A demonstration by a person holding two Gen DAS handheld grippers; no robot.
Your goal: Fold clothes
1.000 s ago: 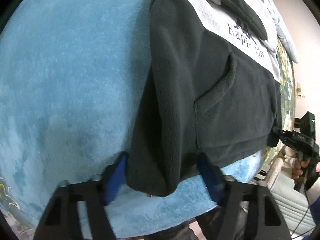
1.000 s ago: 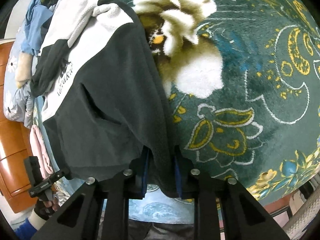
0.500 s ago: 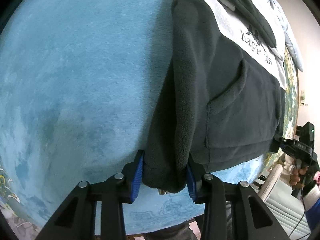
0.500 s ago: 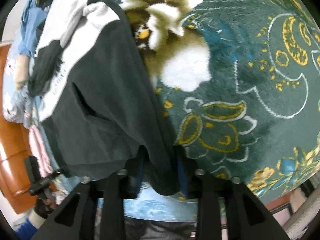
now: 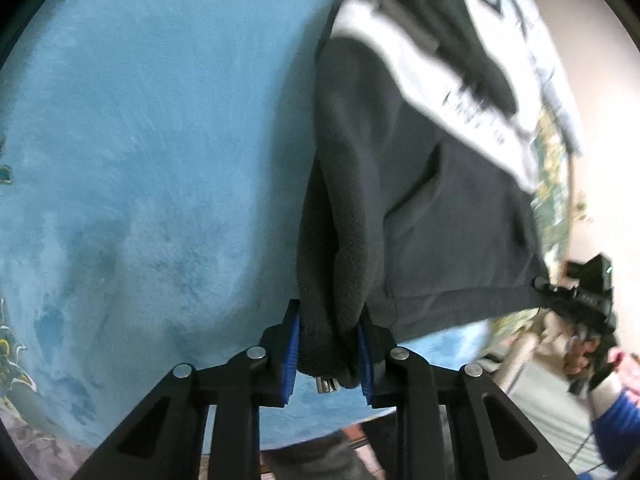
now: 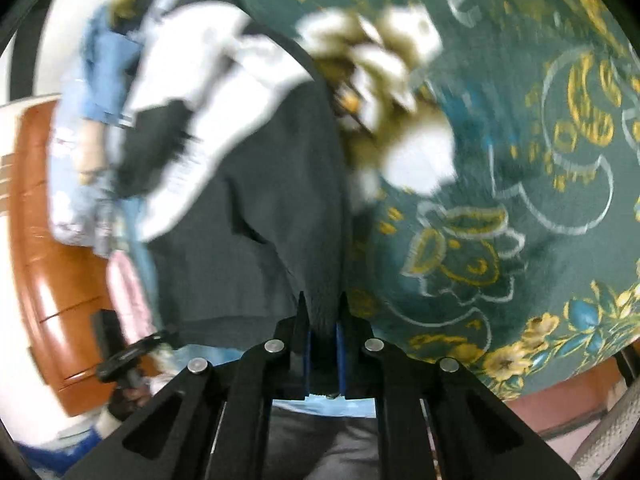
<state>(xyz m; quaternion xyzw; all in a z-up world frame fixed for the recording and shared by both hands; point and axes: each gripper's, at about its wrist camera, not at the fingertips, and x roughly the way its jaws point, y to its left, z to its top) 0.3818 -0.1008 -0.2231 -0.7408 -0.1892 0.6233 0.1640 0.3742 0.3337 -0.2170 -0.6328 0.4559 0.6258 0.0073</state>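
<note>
A black fleece jacket (image 5: 432,200) with a white chest band and dark lettering stretches away from me over the blanket. My left gripper (image 5: 327,354) is shut on its near left hem corner, fleece bunched between the blue pads. In the right wrist view the same jacket (image 6: 256,216) runs up and left, and my right gripper (image 6: 323,332) is shut on the other hem corner. The hem hangs taut between the two grippers. The right gripper (image 5: 576,294) shows at the right edge of the left wrist view, held by a hand.
A light blue plush blanket (image 5: 152,168) lies under the left side. A dark green floral blanket (image 6: 520,184) covers the right side. Blue and pink clothes (image 6: 100,92) are piled beyond the jacket, beside a brown wooden headboard (image 6: 44,264).
The left gripper closed from open onto the hem corner. Both grippers have lifted and pulled the hem, so the jacket now rises off the blanket; both views are blurred by motion.
</note>
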